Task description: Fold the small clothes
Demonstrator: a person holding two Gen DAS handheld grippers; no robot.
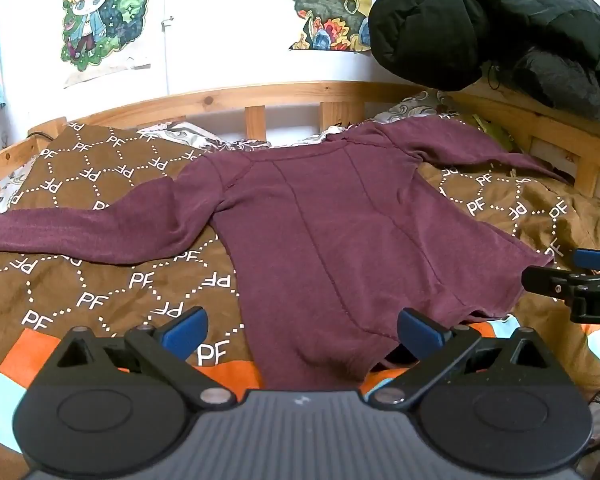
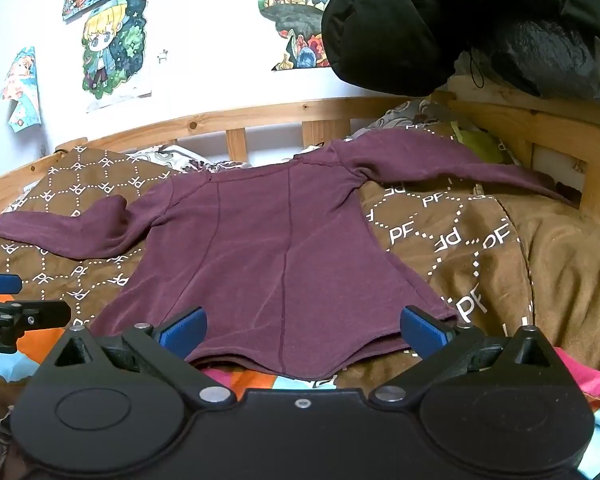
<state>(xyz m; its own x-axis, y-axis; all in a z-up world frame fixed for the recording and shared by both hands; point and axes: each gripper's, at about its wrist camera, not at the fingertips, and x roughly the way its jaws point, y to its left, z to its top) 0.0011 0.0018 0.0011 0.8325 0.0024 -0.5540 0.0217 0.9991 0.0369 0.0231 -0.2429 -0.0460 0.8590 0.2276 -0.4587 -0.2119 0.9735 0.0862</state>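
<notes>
A maroon long-sleeved top (image 1: 320,220) lies spread flat on the brown blanket (image 1: 100,292), hem toward me, both sleeves stretched out sideways. It also shows in the right wrist view (image 2: 268,240). My left gripper (image 1: 302,336) is open, its blue pads just above the hem's left part, holding nothing. My right gripper (image 2: 302,332) is open over the hem's right part, holding nothing. The right gripper also shows at the right edge of the left wrist view (image 1: 580,276). The left gripper shows at the left edge of the right wrist view (image 2: 4,300).
A wooden bed rail (image 1: 260,100) runs behind the top, against a white wall with posters (image 1: 100,16). A black puffy jacket (image 1: 480,20) hangs at the upper right. An orange and light-blue cloth (image 1: 24,364) lies near the front edge.
</notes>
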